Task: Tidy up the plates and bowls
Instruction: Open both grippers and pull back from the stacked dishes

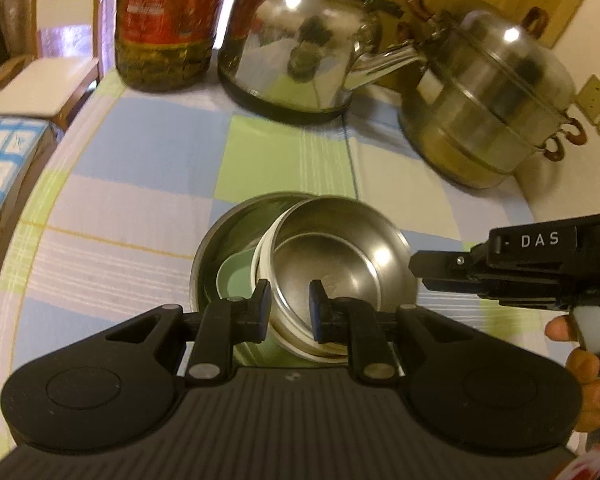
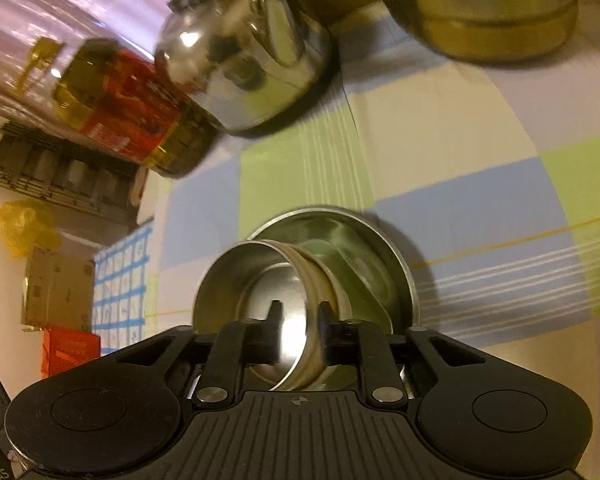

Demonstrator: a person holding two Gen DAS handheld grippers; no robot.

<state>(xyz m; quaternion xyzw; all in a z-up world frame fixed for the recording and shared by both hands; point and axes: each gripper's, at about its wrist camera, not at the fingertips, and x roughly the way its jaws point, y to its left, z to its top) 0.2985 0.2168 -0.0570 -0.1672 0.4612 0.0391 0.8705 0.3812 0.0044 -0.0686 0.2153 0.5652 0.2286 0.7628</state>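
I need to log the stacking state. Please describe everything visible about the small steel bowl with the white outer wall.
The small steel bowl looks like shiny metal inside, with a white or cream outer wall and a flat bottom. It is empty and sits tilted inside the larger steel bowl, leaning over a pale green dish. The fingers of the left gripper and the right gripper each straddle its rim; contact is unclear.

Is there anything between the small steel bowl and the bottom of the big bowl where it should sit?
Yes. A pale green dish lies inside the big bowl, under the small steel bowl, which leans tilted on it.
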